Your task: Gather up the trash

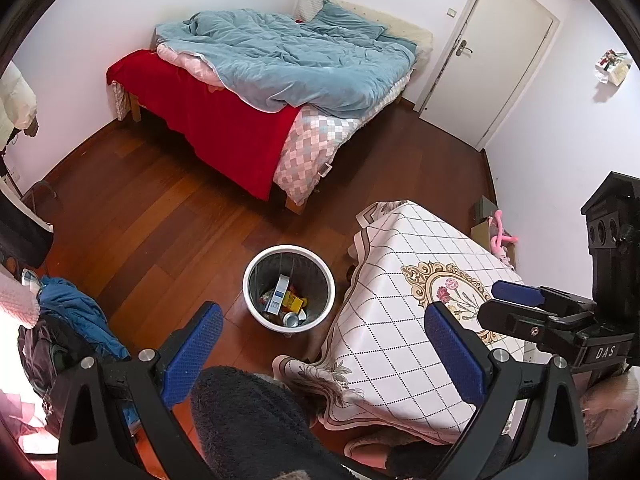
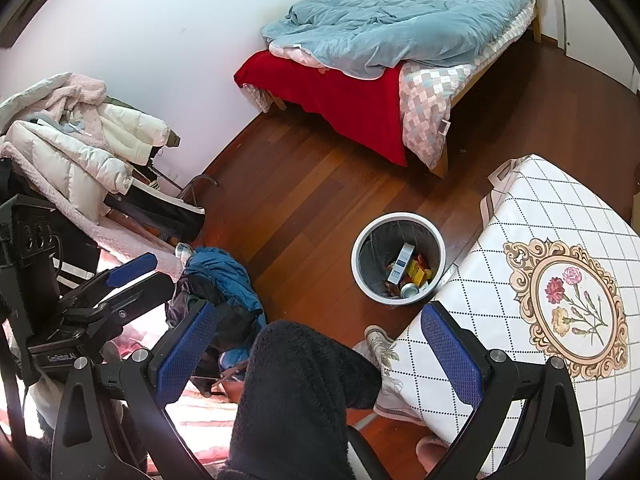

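- The trash bin (image 1: 289, 289) is a round white plastic tub with a dark liner, standing on glossy reddish-brown wood plank flooring (image 1: 160, 216); in the right wrist view it (image 2: 398, 258) sits at about 1 o'clock from the frame centre.
- Inside the bin lie a white-and-blue carton (image 1: 279, 295), a yellow wrapper (image 1: 293, 301) and a silvery can end (image 1: 291, 319); the carton's print is too small to read.
- The left gripper (image 1: 324, 354) has its textured blue rubber pads (image 1: 192, 354) spread wide, holding nothing; the bin lies just ahead between the fingers, toward 11 o'clock, apart from both.
- The right gripper (image 2: 320, 354) likewise stands with pads (image 2: 452, 354) spread and empty; the bin is ahead toward 1 o'clock, nearer its right finger, not touching.
- The right gripper's black body shows at 3 o'clock in the left view, lettered "DAS".
- A smooth white tablecloth (image 1: 420, 312) with a diamond grid and a floral medallion covers the table just right of the bin.
- A dark fleecy sleeve or trouser leg (image 2: 296, 392) fills 6 o'clock.
- The bed (image 1: 280, 92) at 12 o'clock carries a rumpled blue quilt, a red blanket and a checked sheet.
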`<state>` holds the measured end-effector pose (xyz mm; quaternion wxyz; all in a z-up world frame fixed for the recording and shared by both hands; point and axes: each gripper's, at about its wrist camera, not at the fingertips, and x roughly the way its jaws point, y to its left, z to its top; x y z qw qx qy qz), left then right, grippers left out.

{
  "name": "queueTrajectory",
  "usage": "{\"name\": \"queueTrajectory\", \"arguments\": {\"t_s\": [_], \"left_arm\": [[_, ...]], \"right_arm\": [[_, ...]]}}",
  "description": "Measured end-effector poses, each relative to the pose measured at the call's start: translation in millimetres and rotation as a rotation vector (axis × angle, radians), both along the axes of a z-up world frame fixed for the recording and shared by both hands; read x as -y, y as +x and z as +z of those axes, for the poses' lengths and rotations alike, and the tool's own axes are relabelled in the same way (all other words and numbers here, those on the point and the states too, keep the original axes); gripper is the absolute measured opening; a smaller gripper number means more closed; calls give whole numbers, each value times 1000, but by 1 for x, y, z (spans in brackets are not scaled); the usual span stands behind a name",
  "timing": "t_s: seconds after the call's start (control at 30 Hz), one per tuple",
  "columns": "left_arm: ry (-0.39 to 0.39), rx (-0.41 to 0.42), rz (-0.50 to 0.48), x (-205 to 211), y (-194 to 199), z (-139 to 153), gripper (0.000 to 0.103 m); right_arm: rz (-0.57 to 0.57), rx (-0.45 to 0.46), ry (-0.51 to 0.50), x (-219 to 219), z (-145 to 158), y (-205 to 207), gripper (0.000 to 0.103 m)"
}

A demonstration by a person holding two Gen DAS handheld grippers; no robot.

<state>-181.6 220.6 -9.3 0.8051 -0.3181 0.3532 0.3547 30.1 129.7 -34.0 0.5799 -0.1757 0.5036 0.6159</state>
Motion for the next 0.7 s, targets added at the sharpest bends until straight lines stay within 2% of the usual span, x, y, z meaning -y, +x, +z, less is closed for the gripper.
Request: {"name": "queueTrajectory", "arguments": {"t_s": [0.7], "left_arm": [[8,12,6,0,-4,2,103]], "right_arm": [[19,-1,6,0,4,-7,103]]}}
